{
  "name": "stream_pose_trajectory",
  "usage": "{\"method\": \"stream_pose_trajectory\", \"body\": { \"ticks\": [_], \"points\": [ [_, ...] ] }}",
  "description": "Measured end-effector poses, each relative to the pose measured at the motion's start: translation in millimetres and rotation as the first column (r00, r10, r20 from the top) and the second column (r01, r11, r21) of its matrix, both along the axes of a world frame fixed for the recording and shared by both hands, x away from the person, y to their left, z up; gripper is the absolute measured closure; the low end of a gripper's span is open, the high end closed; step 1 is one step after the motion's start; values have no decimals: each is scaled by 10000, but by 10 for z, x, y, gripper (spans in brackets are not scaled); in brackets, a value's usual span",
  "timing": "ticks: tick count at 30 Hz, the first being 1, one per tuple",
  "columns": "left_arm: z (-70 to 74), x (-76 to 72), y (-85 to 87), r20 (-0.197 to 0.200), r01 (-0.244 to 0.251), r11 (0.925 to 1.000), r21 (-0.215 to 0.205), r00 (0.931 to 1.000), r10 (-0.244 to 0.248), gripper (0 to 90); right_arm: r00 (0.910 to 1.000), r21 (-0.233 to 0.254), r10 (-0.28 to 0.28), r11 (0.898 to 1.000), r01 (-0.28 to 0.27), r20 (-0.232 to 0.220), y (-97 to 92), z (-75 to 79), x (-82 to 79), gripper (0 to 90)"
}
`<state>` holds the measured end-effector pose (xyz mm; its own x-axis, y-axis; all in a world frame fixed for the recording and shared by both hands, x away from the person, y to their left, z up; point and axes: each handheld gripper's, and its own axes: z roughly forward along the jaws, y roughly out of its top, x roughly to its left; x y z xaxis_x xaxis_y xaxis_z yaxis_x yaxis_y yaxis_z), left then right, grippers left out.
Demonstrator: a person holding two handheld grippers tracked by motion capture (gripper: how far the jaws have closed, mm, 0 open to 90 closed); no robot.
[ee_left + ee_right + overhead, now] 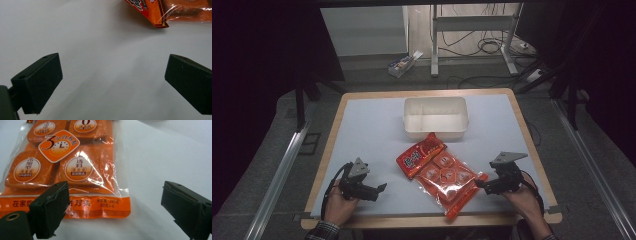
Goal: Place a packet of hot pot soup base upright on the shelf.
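- In the high view, a person is holding the left gripper [382, 188] low over the near left part of the table [362, 125], its jaws pointing right toward the packets and standing apart with nothing between them.
- In the same view, the right gripper [478, 183] is sitting at the near right, its tips pointing left and lying just beside the edge of the clear orange packet [451, 181].
- That packet is lying flat near the front middle of the table, and a smaller red packet [420, 155] is lying just beside it on its far left side, touching or overlapping it; a white bin [435, 131] is standing farther back, near both.
- In the left gripper view, the two black jaws are spreading wide over bare white table, gripping nothing, while a corner of the red packet [150, 12] is lying well ahead of them.
- In the right gripper view, the jaws are gaping wide; the orange packet's [75, 170] sealed end is lying behind the left-hand jaw and reaching into the gap, with neither pad pressing on it.
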<state>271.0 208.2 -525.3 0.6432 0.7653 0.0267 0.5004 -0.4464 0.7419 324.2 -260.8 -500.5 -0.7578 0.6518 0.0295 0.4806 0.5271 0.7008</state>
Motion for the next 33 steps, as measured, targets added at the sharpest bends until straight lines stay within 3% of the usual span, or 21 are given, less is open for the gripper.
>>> {"method": "stream_pose_trajectory", "body": {
  "ticks": [3,19,22,25,33],
  "points": [
    [0,-6,-17,47,-29,9997,235,10000,28,15,9999,11,9,10000,-9,137,-4,2,-10,82],
    [5,-9,-31,156,-6,9994,332,9999,1,18,9990,-102,-374,9992,377,238,67,-28,9,67],
    [4,-9,-36,164,-17,9994,350,9999,12,19,9987,-172,-477,9987,480,185,79,-10,22,155],
    [2,-9,-43,167,0,9993,369,9999,-6,19,9990,-98,-439,9990,439,17,86,21,37,314],
    [1,-5,-54,171,56,9988,478,9998,-64,21,9998,-496,47,9988,-56,-191,157,45,103,759]
  ]
}}
